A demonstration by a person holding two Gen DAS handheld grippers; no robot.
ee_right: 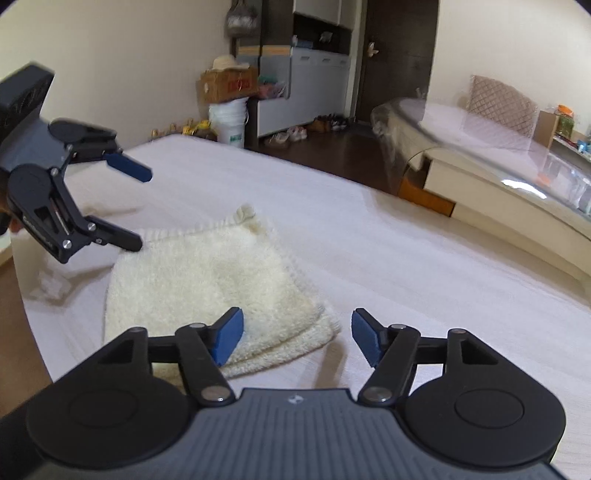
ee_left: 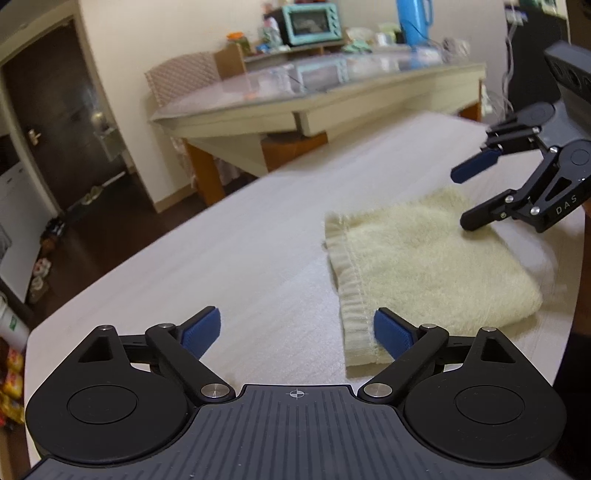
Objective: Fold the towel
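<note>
A cream towel (ee_left: 421,266) lies folded into a thick square on the white table (ee_left: 221,258). It also shows in the right wrist view (ee_right: 207,280). My left gripper (ee_left: 297,334) is open and empty just above the table, its right pad next to the towel's near hemmed corner. My right gripper (ee_right: 297,338) is open and empty above the towel's near corner. In the left wrist view the right gripper (ee_left: 463,197) hovers over the towel's far edge. In the right wrist view the left gripper (ee_right: 142,208) hovers by the towel's far left edge.
A glass-topped table (ee_left: 317,96) with a mint toaster oven (ee_left: 310,22) and a blue jug (ee_left: 413,22) stands beyond the white table. A dark door (ee_left: 62,122) and shoes on the floor (ee_right: 295,131) are farther off. The white table's edge (ee_left: 110,277) curves round to the left.
</note>
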